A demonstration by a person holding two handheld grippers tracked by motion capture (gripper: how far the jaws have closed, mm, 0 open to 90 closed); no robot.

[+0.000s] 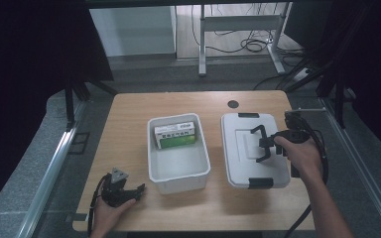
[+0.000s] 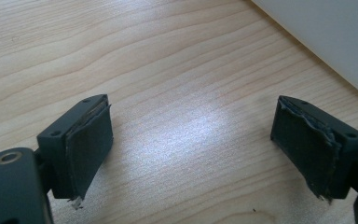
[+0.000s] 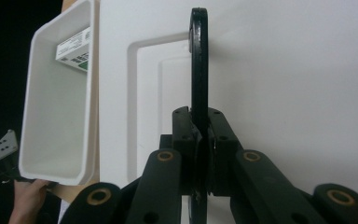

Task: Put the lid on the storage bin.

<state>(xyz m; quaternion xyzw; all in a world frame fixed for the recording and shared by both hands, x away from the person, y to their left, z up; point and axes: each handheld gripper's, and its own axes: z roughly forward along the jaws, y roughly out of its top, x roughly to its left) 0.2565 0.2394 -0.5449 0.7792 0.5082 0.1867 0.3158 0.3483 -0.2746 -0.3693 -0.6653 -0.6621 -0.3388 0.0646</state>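
Pinching black handle (image 3: 199, 60) of lid (image 1: 254, 148): right gripper (image 3: 200, 140); lid likely light, stiff; left gripper (image 2: 191, 149) spread, empty.

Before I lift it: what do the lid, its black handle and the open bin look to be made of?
Lid: looks like moulded white plastic, matte, with stepped panel edges. Handle: thin, glossy black, probably plastic; metal can't be ruled out. The right gripper is shut on it. Bin: the same smooth white plastic look, with rounded corners. Table: wood-grain surface, possibly laminate.
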